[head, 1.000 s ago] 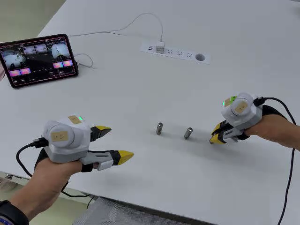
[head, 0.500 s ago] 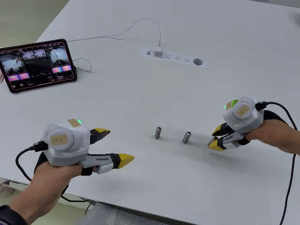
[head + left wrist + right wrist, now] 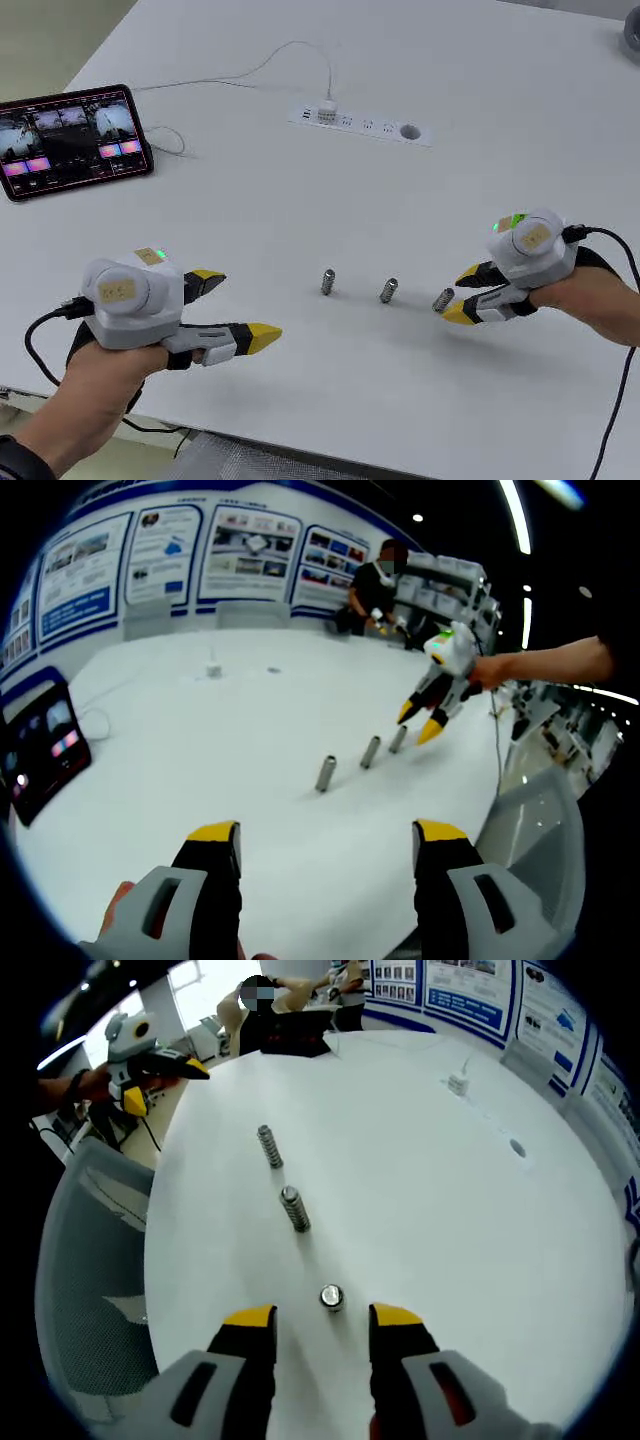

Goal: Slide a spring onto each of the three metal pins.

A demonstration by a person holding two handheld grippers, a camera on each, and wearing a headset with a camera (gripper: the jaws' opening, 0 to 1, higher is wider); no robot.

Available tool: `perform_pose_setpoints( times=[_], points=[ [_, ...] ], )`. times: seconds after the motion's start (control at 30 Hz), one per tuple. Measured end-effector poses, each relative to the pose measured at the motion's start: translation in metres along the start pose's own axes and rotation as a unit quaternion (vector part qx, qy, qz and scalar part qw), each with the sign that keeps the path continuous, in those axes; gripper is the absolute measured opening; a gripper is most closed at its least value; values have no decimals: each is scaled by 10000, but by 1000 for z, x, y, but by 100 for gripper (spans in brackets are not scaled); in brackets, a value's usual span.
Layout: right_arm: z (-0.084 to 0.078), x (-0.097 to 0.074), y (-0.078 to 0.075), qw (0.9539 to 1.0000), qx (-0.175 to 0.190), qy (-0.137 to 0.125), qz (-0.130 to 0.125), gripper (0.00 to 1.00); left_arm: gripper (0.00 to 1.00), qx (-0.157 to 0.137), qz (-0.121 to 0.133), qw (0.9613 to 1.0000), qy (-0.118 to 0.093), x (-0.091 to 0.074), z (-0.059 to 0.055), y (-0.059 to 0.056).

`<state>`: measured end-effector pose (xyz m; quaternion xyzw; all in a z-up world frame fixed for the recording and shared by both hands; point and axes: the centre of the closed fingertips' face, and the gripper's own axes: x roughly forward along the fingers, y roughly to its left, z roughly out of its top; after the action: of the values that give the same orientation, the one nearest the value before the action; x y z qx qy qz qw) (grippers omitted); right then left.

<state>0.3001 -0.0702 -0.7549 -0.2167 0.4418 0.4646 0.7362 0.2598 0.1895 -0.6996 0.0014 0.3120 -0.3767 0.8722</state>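
Three short metal pins stand in a row on the white table. The left pin [image 3: 328, 282] and the middle pin [image 3: 389, 291] each carry a coiled spring. The right pin [image 3: 443, 299] looks ribbed too and leans slightly in the head view. My right gripper [image 3: 464, 294] is open, its yellow tips just right of that pin and apart from it. In the right gripper view the pin's round top [image 3: 331, 1297] sits just ahead of the open right gripper [image 3: 322, 1316]. My left gripper [image 3: 240, 305] is open and holds nothing, well left of the row; its own view [image 3: 327, 832] faces the pins [image 3: 325, 774].
A tablet [image 3: 65, 140] lies at the far left and a white power strip [image 3: 360, 124] with its cable at the back. The table's front edge runs close below both hands. A mesh chair [image 3: 90, 1290] stands beside the table.
My right gripper has opened and drawn back to the right, uncovering the right pin that its tips hid before. The left gripper has stayed put; the head camera shifted.
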Motion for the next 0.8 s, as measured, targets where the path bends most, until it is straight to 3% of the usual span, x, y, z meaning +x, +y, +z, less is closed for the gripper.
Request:
perform_pose_setpoints(
  times=[0.2, 0.4, 0.53, 0.8],
  points=[
    [-7, -8, 4, 9975, 582, -378, -145, 45, 73, -27, -29, 10000, -27, 1, 3, -1],
    [-14, -13, 5, 9930, 930, -656, -311, 48, 76, -61, -75, 10000, 21, 4, 5, -6],
    [-12, -17, 5, 9861, 1282, -984, -394, 50, 77, -72, -102, 9999, -4, 6, 9, -9],
    [-17, -25, 11, 9758, 1672, -1289, -566, 56, 78, -135, -145, 9998, -1, 12, 12, -11]
  ],
)
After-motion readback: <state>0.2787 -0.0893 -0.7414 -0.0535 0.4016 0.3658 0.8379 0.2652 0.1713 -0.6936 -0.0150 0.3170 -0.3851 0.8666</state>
